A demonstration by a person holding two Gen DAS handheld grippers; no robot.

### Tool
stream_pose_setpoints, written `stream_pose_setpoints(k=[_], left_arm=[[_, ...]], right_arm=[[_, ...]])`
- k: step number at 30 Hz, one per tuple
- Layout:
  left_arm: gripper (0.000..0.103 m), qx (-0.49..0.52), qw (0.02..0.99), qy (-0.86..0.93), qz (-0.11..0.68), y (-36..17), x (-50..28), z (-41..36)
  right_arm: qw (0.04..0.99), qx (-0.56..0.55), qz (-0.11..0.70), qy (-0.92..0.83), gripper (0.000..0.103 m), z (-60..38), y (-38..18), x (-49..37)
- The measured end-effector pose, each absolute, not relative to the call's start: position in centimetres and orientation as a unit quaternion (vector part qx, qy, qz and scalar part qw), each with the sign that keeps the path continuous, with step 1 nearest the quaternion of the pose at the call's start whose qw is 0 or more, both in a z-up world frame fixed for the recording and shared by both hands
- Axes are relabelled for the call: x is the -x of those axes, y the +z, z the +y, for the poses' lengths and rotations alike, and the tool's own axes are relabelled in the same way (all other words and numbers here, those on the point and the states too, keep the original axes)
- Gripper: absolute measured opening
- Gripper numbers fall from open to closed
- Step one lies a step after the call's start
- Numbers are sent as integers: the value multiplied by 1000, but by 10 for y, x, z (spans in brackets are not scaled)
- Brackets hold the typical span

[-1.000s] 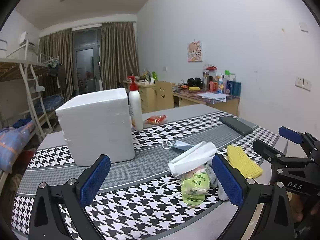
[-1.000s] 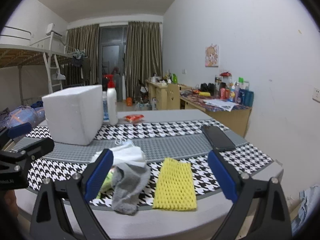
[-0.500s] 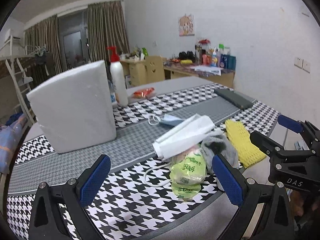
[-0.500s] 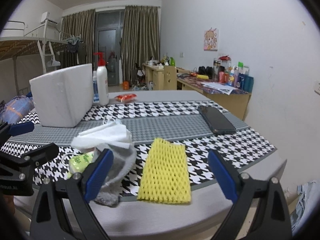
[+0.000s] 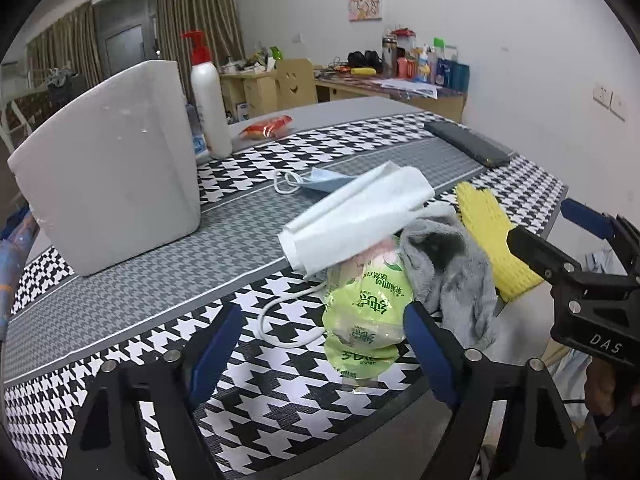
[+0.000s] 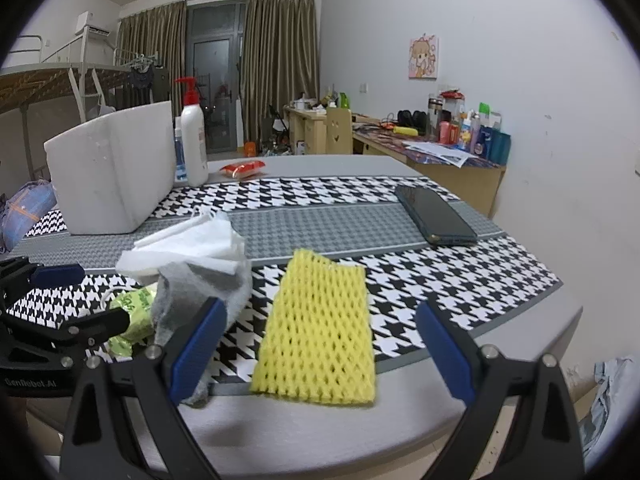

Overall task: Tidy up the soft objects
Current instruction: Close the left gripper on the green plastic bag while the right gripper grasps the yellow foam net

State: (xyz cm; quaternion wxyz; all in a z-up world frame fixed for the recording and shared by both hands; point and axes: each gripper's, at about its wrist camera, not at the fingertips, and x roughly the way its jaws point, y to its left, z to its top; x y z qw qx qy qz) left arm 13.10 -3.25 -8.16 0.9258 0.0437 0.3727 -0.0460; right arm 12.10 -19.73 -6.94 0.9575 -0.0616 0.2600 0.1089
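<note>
Fingers (image 5: 218, 344) of the left gripper (image 5: 320, 354) stand apart and have just been closing in, with the green packet (image 5: 366, 320) lying between them, untouched. Fingers of the right gripper (image 6: 320, 344) are spread wide over the yellow net sleeve (image 6: 320, 332) on the bench (image 6: 360, 440). Beside the packet lie a grey sock (image 5: 452, 268) and a white tissue (image 5: 356, 216).
</note>
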Motion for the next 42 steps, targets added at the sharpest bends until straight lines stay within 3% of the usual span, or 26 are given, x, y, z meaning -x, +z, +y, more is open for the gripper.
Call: stream_pose_setpoints(k=[4, 14, 16, 22, 27, 33, 35, 40, 42], left_arm=[[77, -60, 925, -49, 373, -83, -135, -40], [58, -57, 914, -68, 396, -91, -147, -46], [48, -42, 909, -84, 405, -93, -150, -46], [34, -30, 905, -101, 413, -96, -151, -48], [30, -18, 902, -111, 416, -96, -149, -47], [27, -4, 899, -131, 417, -95, -144, -41], [27, 3, 898, -131, 419, -96, -145, -41], [26, -4, 903, -131, 408, -96, -143, -44], [26, -13, 908, -131, 398, -96, -141, -47]], right_arm=[[957, 56, 263, 108, 97, -201, -70, -123], [955, 54, 273, 106, 97, -205, -73, -128], [954, 52, 274, 105, 97, -207, -73, -130], [948, 48, 297, 107, 96, -210, -80, -138], [935, 60, 329, 117, 77, -206, -89, -147], [926, 61, 351, 128, 74, -205, -93, -150], [923, 60, 354, 137, 67, -204, -94, -151], [912, 34, 366, 179, 30, -205, -93, -150], [912, 39, 362, 188, 23, -201, -92, -148]])
